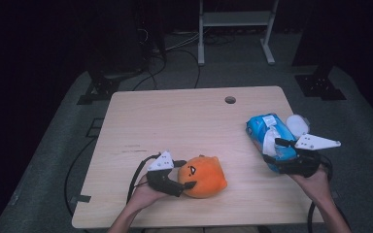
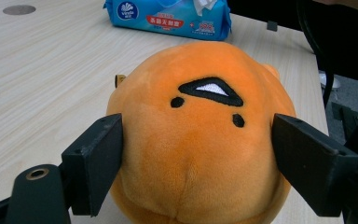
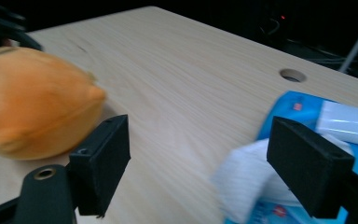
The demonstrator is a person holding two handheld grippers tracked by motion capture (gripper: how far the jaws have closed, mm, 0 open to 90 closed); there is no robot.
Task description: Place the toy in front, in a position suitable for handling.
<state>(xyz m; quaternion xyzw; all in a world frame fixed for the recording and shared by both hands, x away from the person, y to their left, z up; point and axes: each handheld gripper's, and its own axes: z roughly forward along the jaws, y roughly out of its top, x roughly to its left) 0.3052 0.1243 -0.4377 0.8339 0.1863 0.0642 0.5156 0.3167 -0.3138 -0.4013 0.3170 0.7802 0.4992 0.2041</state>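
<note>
The orange plush [image 1: 205, 176] lies near the table's [image 1: 175, 121] front edge. Your left gripper [image 2: 196, 154] straddles it, both jaws touching its sides in a light pinch. Your right gripper [image 3: 200, 158] hangs spread, nothing between its jaws, over the blue wipes pack [image 1: 268, 137] at the right edge.

Orange plush [image 1: 205, 175] near table's front edge; blue wipes pack [image 1: 270, 138] at right.
</note>
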